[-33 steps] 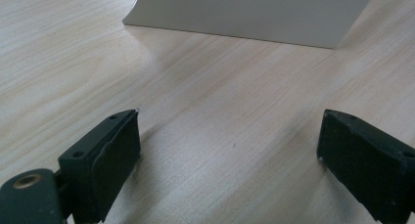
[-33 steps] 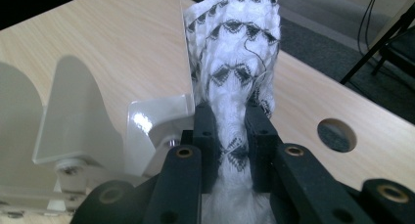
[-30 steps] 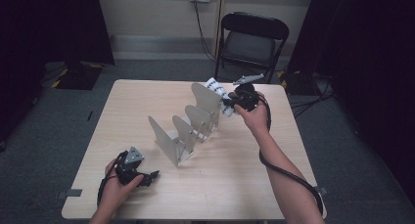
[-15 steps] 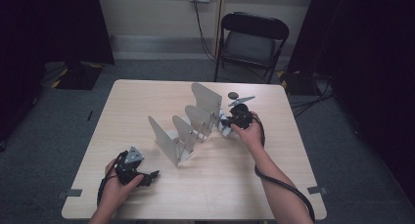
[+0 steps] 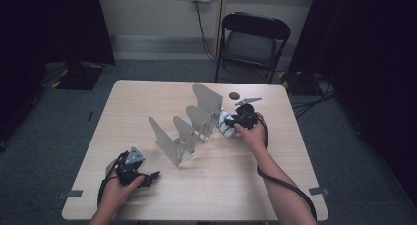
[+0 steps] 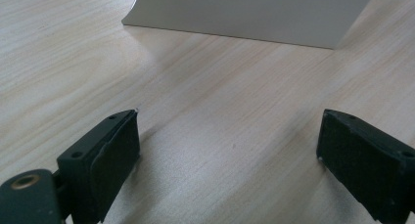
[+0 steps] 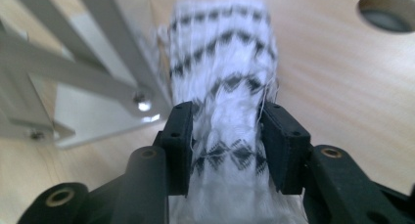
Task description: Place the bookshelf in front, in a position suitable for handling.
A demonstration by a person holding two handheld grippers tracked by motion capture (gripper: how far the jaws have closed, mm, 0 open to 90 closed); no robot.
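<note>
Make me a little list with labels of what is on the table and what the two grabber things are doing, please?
table: light wood
rack: grey metal rack of upright plates, mid-table
cloth: white with black zigzags, beside the rack's far end
right gripper: jaws just opening, cloth between them
left gripper: jaws wide open, nothing between them, low over the table
hole: round, in the tabletop past the cloth

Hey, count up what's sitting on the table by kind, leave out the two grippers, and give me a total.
Grey metal divider rack: 1
White cloth with black zigzag pattern: 1
Total: 2
</note>
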